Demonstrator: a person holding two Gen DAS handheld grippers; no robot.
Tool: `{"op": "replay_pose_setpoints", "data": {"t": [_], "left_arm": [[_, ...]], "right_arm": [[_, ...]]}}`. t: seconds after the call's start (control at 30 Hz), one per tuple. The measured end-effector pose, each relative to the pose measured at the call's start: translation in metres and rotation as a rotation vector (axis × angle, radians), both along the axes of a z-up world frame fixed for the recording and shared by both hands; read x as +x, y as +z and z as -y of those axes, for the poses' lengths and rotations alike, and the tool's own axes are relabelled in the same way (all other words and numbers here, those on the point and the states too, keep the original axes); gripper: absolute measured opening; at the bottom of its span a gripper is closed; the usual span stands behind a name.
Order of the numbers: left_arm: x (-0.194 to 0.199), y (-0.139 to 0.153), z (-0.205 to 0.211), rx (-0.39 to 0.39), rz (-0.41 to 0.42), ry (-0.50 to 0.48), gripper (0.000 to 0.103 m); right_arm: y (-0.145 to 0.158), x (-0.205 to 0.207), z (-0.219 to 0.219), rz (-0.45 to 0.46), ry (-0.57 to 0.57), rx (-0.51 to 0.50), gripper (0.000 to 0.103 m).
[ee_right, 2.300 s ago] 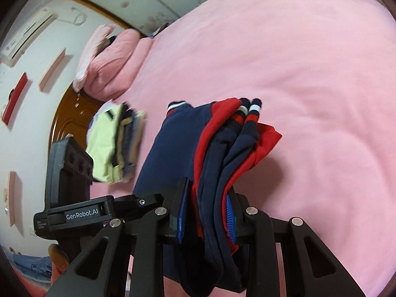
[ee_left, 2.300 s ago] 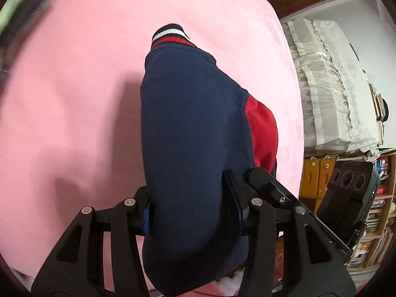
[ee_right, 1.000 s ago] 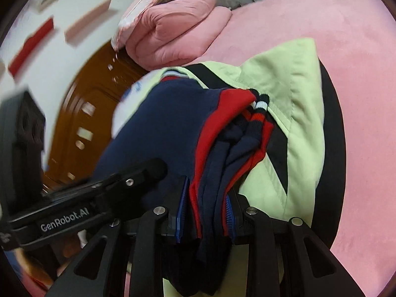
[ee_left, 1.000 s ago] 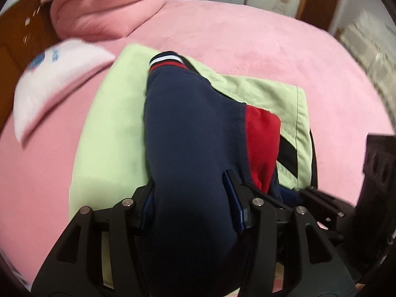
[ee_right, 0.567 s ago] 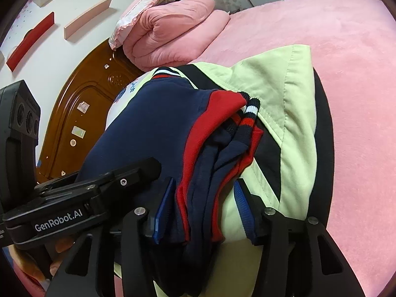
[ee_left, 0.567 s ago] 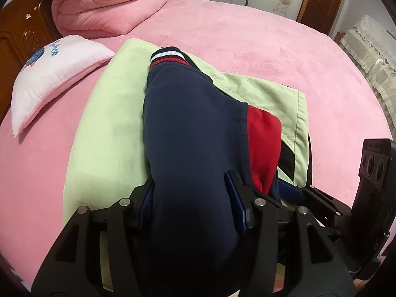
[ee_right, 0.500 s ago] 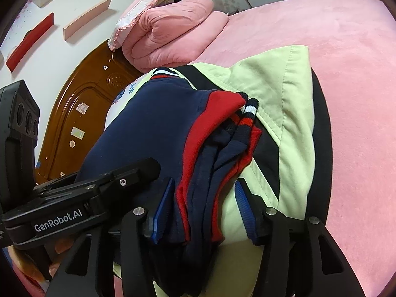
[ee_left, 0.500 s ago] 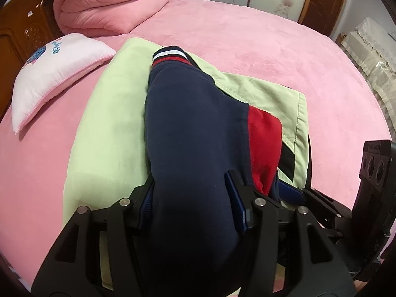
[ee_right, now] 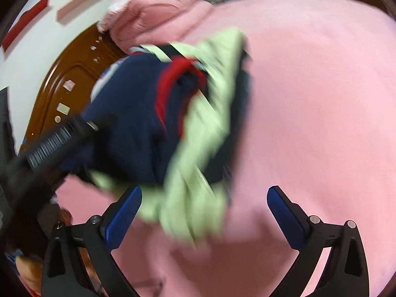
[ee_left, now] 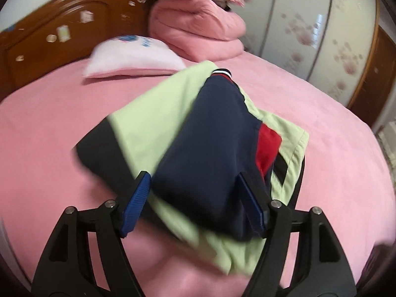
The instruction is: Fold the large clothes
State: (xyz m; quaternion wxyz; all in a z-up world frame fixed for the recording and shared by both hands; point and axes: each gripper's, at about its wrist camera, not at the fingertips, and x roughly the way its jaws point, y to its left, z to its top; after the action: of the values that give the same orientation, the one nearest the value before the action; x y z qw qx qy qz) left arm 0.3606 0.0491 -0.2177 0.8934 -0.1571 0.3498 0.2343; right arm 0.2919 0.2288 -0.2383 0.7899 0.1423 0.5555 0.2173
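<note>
Left tongs [ee_left: 194, 203] | now spread, releasing the navy garment [ee_left: 210, 153] lying between them atop the green garment [ee_left: 153, 113] on the bed [ee_left: 334, 148] | right tongs [ee_right: 204, 210] spread wider, backing off | stacking appears complete.

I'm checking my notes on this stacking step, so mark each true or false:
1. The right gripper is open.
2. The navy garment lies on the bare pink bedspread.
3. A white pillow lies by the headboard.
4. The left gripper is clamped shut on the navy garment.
1. True: the right gripper is open.
2. False: the navy garment lies on a light green garment.
3. True: the white pillow lies by the wooden headboard.
4. False: the left gripper is open.
</note>
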Motion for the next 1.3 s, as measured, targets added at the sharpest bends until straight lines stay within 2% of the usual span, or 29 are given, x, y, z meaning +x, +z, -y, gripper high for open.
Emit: {"op": "replay_pose_setpoints", "data": {"t": [0.17, 0.3, 0.37, 0.47, 0.6, 0.67, 0.7, 0.8, 0.93, 1.07, 1.23, 1.3], "left_arm": [[-0.048, -0.024, 0.042, -0.07, -0.186, -0.007, 0.071], [-0.103, -0.037, 0.096, -0.071, -0.344, -0.058, 0.07], [-0.133, -0.032, 0.127, -0.069, -0.377, -0.094, 0.07], [-0.185, -0.008, 0.183, -0.031, -0.394, -0.157, 0.07], [-0.235, 0.022, 0.252, 0.052, -0.43, -0.191, 0.07], [-0.251, 0.032, 0.28, 0.113, -0.486, -0.176, 0.071], [-0.257, 0.038, 0.292, 0.108, -0.507, -0.185, 0.071], [-0.272, 0.059, 0.319, 0.039, -0.5, -0.235, 0.071], [-0.277, 0.093, 0.351, 0.019, -0.474, -0.308, 0.07], [-0.282, 0.133, 0.375, -0.007, -0.43, -0.383, 0.071], [-0.281, 0.16, 0.393, 0.057, -0.413, -0.45, 0.071], [-0.283, 0.166, 0.398, 0.05, -0.418, -0.473, 0.071]], "right_arm": [[-0.034, -0.067, 0.076, -0.196, -0.065, -0.116, 0.102], [-0.04, -0.132, 0.151, -0.281, -0.113, -0.201, 0.102], [-0.037, -0.16, 0.182, -0.294, -0.125, -0.236, 0.102], [-0.023, -0.203, 0.232, -0.295, -0.133, -0.27, 0.102], [0.022, -0.253, 0.287, -0.238, -0.134, -0.297, 0.102], [0.052, -0.273, 0.314, -0.195, -0.126, -0.339, 0.102], [0.062, -0.28, 0.323, -0.182, -0.121, -0.346, 0.102], [0.102, -0.299, 0.357, -0.136, -0.156, -0.311, 0.102], [0.148, -0.307, 0.374, -0.109, -0.202, -0.233, 0.102], [0.185, -0.312, 0.381, -0.061, -0.16, -0.22, 0.102], [0.226, -0.323, 0.383, -0.006, -0.115, -0.214, 0.102], [0.238, -0.326, 0.384, 0.008, -0.119, -0.221, 0.103]]}}
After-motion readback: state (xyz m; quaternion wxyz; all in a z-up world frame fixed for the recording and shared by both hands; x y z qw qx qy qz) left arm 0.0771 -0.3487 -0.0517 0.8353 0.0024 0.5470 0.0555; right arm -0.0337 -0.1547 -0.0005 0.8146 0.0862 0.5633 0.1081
